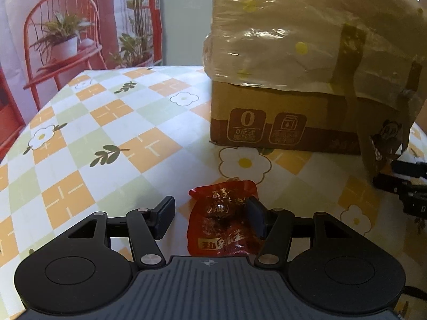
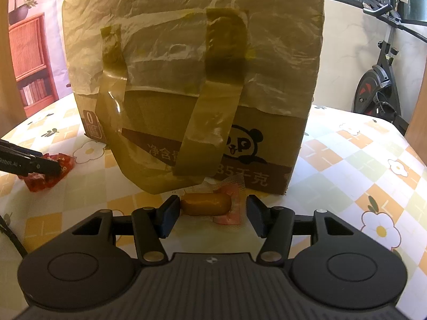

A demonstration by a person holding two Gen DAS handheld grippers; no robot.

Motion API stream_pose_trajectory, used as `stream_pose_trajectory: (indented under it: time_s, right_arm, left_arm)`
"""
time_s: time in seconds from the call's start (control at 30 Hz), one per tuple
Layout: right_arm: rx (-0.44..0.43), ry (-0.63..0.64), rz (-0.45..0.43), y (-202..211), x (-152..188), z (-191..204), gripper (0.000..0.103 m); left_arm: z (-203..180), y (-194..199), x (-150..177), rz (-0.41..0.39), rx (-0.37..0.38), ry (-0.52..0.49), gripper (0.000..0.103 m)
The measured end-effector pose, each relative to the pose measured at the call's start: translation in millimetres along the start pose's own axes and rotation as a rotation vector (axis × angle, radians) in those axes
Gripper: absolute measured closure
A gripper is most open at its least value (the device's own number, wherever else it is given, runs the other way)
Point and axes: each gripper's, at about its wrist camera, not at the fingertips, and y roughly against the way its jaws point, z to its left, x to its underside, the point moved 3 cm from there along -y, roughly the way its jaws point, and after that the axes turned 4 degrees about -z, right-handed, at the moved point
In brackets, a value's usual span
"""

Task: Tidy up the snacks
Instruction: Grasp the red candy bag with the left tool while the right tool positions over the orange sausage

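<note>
A red snack packet (image 1: pixel 222 220) lies on the checked tablecloth (image 1: pixel 106 138), between the fingers of my open left gripper (image 1: pixel 210 217); the right finger overlaps its edge. In the right wrist view a clear-wrapped yellow sausage-shaped snack (image 2: pixel 205 204) lies on the cloth between the fingers of my open right gripper (image 2: pixel 210 214), just in front of the cardboard box (image 2: pixel 240 138). The left finger is close to the snack's end. The red packet (image 2: pixel 45 178) and the left gripper (image 2: pixel 50 166) show at the left of that view.
The big cardboard box (image 1: pixel 280 122), covered with plastic and tape strips, stands at the back of the table. The right gripper's black body (image 1: pixel 400 181) shows at the right edge. An exercise bike (image 2: pixel 381 85) stands beyond the table.
</note>
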Motion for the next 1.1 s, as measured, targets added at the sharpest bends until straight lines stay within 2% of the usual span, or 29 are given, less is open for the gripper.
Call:
stream_pose_trajectory:
  time_s: [0.07,0.2,0.33,0.47,0.67,0.77,0.93,1.1]
  right_arm:
    - [-0.002,-0.001,0.001,0,0,-1,0.045]
    - [-0.008,-0.008,0.001,-1,0,-3,0.045]
    - [-0.018,-0.01,0.001,0,0,-3,0.045]
    - [-0.03,-0.006,-0.003,0,0,-3,0.045]
    - [-0.032,-0.008,0.0,1,1,-4,0.045]
    - [-0.032,-0.006,0.001,1,0,-4,0.045]
    - [-0.032,-0.005,0.001,1,0,-3,0.045]
    - [-0.032,-0.006,0.0,1,0,-3,0.045]
  left_arm:
    - [-3,2,1,-0.008,-0.004,-0.009,0.043]
    - [-6,7,2,-0.036,0.018,-0.01,0.066]
    - [-4,14,1,-0.071,0.021,0.016,0.075]
    - [-4,14,0,-0.081,0.033,0.028,0.078]
    - [-15,16,5,-0.08,0.083,-0.007,0.078]
    - [-14,15,5,-0.075,0.082,-0.002,0.074]
    - [-13,13,8,-0.05,0.065,0.003,0.061]
    - [-17,15,10,-0.024,0.044,-0.005,0.059]
